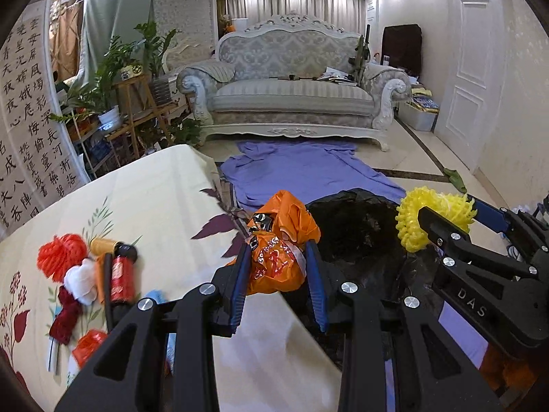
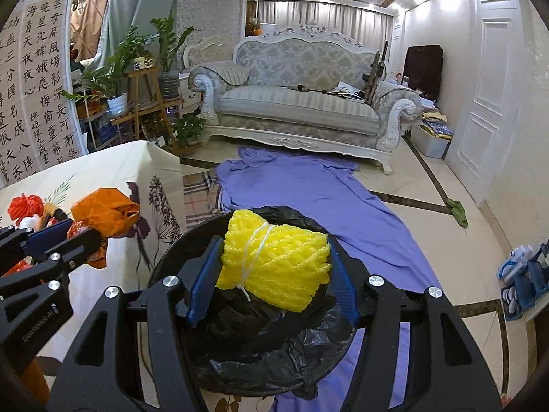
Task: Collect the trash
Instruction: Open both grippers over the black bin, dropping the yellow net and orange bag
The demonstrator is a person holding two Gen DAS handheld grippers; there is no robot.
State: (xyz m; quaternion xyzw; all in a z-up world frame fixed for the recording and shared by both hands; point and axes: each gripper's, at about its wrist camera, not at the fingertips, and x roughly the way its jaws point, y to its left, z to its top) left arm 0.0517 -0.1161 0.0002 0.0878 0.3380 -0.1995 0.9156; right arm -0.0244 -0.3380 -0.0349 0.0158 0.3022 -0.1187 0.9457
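- The left gripper [image 1: 278, 274] is clamped on a crumpled orange plastic bag [image 1: 279, 240], its blue pads pressing the bag from both sides.
- The right gripper [image 2: 274, 267] is clamped on a yellow foam net bundle [image 2: 274, 264] tied with a white string; the pads grip the left and right ends of the bundle.
- The black-lined trash bin [image 2: 274, 360] stands on the floor just to the right of the table [image 1: 137, 192], on the purple cloth [image 2: 308, 189].
- In the right wrist view the yellow bundle hangs directly over the bin's open mouth, so the drop is straight down from that gripper.
- In the left wrist view the orange bag sits at the right edge of the table, with the bin's dark opening just beyond it and to its right; by this judgement the left hand has to go further right before its bag is over the opening.
- The right hand is therefore the nearer to release. The bundle's long axis runs left to right across the opening, and the opening looks wider than it.
- More trash lies at the near left of the table: a red foam net [image 1: 61, 254], a red can [image 1: 121, 278] and white wadding [image 1: 80, 281].
- The two grippers are near each other over the bin, so crowding is a likely risk.
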